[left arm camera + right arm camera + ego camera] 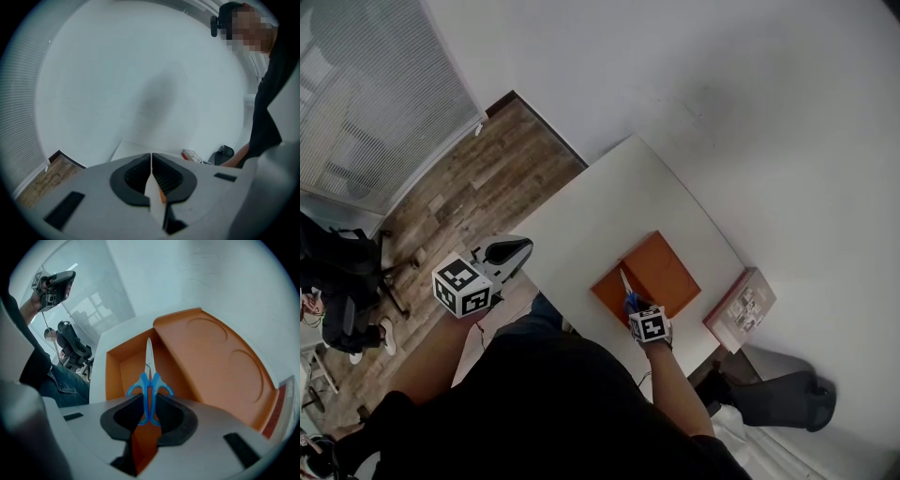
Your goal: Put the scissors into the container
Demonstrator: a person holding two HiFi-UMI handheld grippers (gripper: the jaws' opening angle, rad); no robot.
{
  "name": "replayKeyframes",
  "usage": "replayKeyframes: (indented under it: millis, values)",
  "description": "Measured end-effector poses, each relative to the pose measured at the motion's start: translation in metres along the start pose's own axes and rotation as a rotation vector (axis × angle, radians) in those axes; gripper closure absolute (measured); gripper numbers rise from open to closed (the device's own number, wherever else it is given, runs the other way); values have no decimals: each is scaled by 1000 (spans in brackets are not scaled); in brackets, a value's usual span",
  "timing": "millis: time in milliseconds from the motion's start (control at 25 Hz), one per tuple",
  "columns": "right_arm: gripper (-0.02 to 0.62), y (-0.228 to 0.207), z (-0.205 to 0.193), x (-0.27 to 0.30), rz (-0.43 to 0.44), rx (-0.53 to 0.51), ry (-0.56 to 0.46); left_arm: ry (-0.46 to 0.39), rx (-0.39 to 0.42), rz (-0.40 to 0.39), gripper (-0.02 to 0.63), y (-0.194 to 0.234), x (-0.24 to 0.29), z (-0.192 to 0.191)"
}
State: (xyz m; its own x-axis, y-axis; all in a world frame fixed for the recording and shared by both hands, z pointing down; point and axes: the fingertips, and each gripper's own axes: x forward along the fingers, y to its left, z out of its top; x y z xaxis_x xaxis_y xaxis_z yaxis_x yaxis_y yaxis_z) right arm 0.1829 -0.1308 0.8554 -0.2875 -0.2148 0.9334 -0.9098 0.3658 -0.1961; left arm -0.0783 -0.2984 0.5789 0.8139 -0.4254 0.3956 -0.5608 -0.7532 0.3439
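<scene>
the right gripper (150, 399) is closed on the blue handles of the scissors (149, 376), and the closed blades point forward over the open compartment of the orange container (117, 371). whether the tip touches the container floor is unclear. an orange lid (215, 357) with two round recesses lies just beside that compartment. the container sits on the white table (609, 192). the left gripper (151, 159) is held up off the table's left edge, jaws pressed together with nothing between them.
</scene>
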Motion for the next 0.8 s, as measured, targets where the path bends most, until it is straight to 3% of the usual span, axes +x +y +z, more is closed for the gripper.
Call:
replayKeyframes:
  millis: [800]
  values:
    - [512,-1,-4,16,8,8,60,44,-14,-37,588,10,24,-6]
